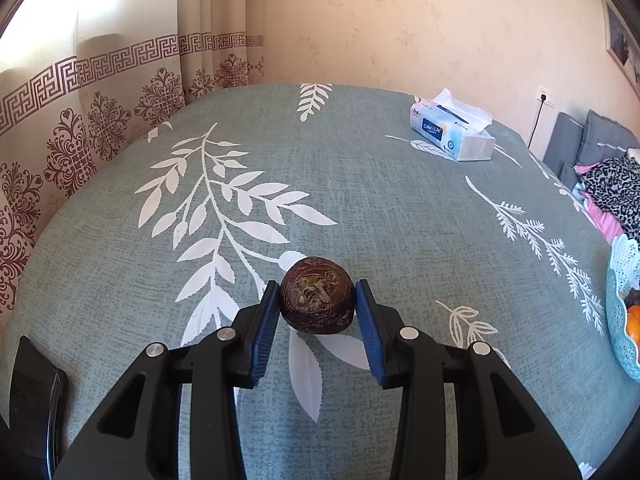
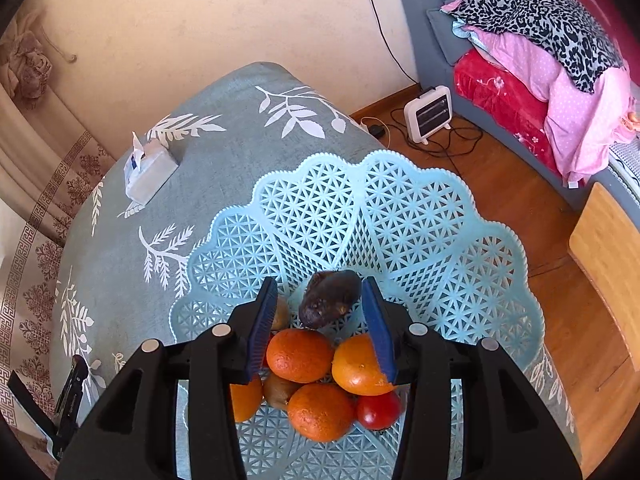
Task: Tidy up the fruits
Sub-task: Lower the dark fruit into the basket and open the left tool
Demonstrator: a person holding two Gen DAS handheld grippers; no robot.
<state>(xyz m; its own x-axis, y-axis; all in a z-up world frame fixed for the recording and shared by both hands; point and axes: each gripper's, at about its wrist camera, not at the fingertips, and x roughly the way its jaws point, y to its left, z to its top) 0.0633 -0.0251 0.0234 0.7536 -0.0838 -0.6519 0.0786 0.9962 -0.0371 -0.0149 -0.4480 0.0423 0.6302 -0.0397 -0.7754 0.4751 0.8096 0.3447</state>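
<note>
The left gripper (image 1: 317,300) clasps a dark brown round fruit (image 1: 317,295) resting on the leaf-patterned bench (image 1: 360,200), while the right gripper (image 2: 320,300) hangs spread, unclenched, over the blue lattice basket (image 2: 440,240) holding oranges (image 2: 300,355) and a dark fruit (image 2: 330,298).

Left gripper (image 1: 317,304) low, pointing forward, blue pads (image 1: 267,330) close around a brown fruit (image 1: 317,295), left pad touching, right just beside. Right gripper (image 2: 320,304) angled down, jaws spread wide, gripping nothing.
</note>
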